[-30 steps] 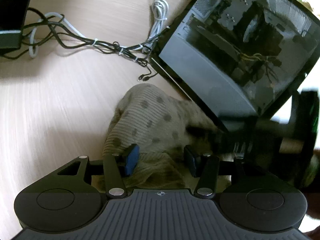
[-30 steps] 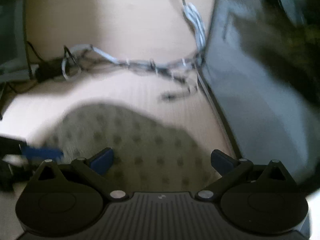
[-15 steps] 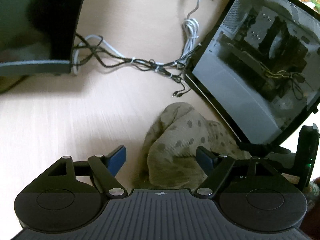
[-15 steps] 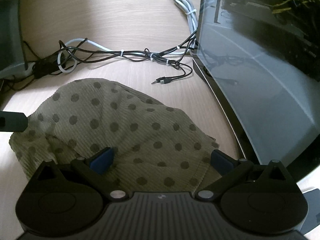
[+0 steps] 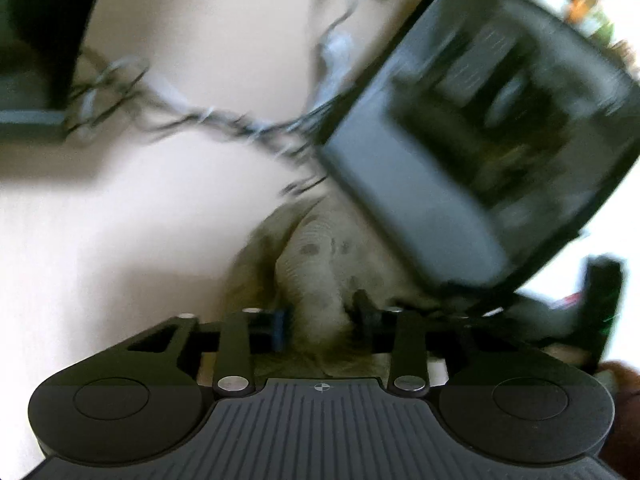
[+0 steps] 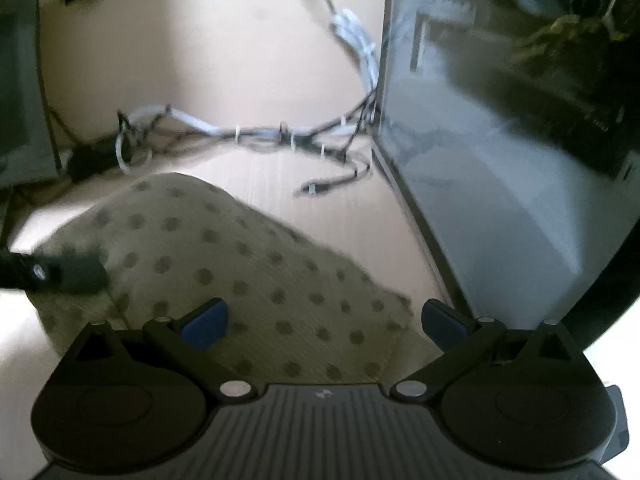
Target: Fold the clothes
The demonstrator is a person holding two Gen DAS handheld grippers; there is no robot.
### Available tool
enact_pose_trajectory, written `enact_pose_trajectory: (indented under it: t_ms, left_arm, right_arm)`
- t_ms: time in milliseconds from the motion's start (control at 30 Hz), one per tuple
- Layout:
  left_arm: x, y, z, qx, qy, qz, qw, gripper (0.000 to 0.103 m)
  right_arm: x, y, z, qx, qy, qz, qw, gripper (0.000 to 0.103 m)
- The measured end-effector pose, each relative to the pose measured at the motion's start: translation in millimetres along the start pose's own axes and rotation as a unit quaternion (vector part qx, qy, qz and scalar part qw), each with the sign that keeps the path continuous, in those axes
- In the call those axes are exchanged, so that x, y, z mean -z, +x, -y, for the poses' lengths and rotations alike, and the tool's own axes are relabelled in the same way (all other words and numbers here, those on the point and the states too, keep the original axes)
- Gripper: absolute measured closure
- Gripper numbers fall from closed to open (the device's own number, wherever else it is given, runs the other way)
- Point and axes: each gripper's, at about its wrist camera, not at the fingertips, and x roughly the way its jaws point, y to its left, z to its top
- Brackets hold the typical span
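Observation:
An olive ribbed garment with dark dots (image 6: 240, 264) lies bunched on the pale wooden table (image 5: 120, 240). My left gripper (image 5: 320, 320) is closing its jaws, and a raised ridge of the garment (image 5: 316, 264) sits squeezed between the two pads. The right wrist view shows one left gripper finger (image 6: 60, 272) at the cloth's left edge. My right gripper (image 6: 324, 324) hangs wide open just above the near right part of the garment, its blue pads apart and gripping nothing. Both views are blurred.
A dark computer case with a glass side (image 5: 480, 140) (image 6: 500, 160) stands close on the right of the cloth. A tangle of black and white cables (image 5: 224, 120) (image 6: 260, 134) lies behind it. A dark monitor (image 5: 32, 40) fills the far left.
The left jaws, wide open half a second ago, have closed in on the cloth and gathered it into a ridge. The right gripper stays open and has shifted slightly over the garment.

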Motion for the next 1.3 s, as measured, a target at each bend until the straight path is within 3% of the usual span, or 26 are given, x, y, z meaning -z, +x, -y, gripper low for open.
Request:
enact_pose_trajectory:
  t_ms: [67, 133, 233, 367, 500, 600, 733, 767, 833, 900, 1000, 1100, 1133, 1233, 1300]
  left_arm:
    - [-3.6, 0.5, 0.0, -0.015, 0.017, -0.003, 0.9997, 0.072]
    - [0.1, 9.8, -6.6, -0.065, 0.042, -0.025, 0.9967, 0.072]
    - [13.1, 15.6, -28.8, -0.111, 0.031, -0.048, 0.9921, 0.058]
    - [17.8, 0.1, -47.3, -0.114, -0.004, -0.037, 0.9928, 0.041]
    - [16.5, -15.1, -50.0, -0.119, -0.013, -0.024, 0.9926, 0.036]
    - [10.5, -28.2, -49.1, -0.105, -0.029, -0.003, 0.9940, 0.036]
    - [7.5, -40.9, -56.8, -0.085, -0.070, 0.011, 0.9938, 0.028]
    - [8.9, -44.3, -59.3, -0.086, -0.077, 0.010, 0.9933, 0.026]
    - [14.2, -49.9, -62.5, -0.087, -0.083, 0.008, 0.9927, 0.024]
    - [20.5, -54.1, -65.0, -0.084, -0.088, 0.004, 0.9925, 0.023]
    - [30.3, -57.8, -65.5, -0.075, -0.097, 0.002, 0.9925, 0.022]
    - [41.0, -62.4, -64.7, -0.070, -0.103, -0.003, 0.9922, 0.022]
    - [44.1, -65.1, -64.7, -0.070, -0.104, -0.006, 0.9921, 0.022]
    - [50.8, -78.2, -66.2, -0.078, -0.101, -0.005, 0.9919, 0.020]
    - [53.1, -85.5, -70.3, -0.084, -0.108, 0.003, 0.9906, 0.020]
  right_arm:
    - [-5.5, -6.3, -1.7, -0.004, -0.003, 0.017, 1.000, 0.000]
    - [-9.6, -8.4, -5.3, -0.009, -0.013, 0.022, 1.000, 0.000]
    - [-5.0, -0.7, -15.3, -0.009, -0.044, 0.004, 0.999, 0.000]
    - [13.5, 19.4, -27.4, 0.000, -0.085, -0.048, 0.995, 0.000]
    - [21.5, 20.4, -28.1, 0.004, -0.086, -0.058, 0.995, 0.000]
    - [26.6, 16.3, -29.2, 0.012, -0.095, -0.060, 0.994, 0.000]
    - [29.7, -10.5, -25.0, 0.025, -0.090, -0.036, 0.995, 0.002]
    - [30.5, -23.3, -22.7, 0.008, -0.087, -0.026, 0.996, 0.004]
    - [35.4, -47.7, -23.3, -0.035, -0.102, -0.011, 0.994, 0.023]
    - [44.4, -61.5, -35.4, -0.060, -0.142, -0.020, 0.988, 0.035]
    - [62.2, -64.5, -55.9, -0.074, -0.196, -0.043, 0.977, 0.035]
    - [72.8, -43.5, -67.5, -0.061, -0.212, -0.082, 0.972, 0.084]
    - [65.8, -44.9, -64.9, -0.065, -0.204, -0.083, 0.973, 0.091]
    - [27.8, -75.3, -51.2, -0.062, -0.182, -0.038, 0.981, 0.095]
    - [5.6, -104.2, -47.7, -0.049, -0.208, 0.004, 0.977, 0.097]
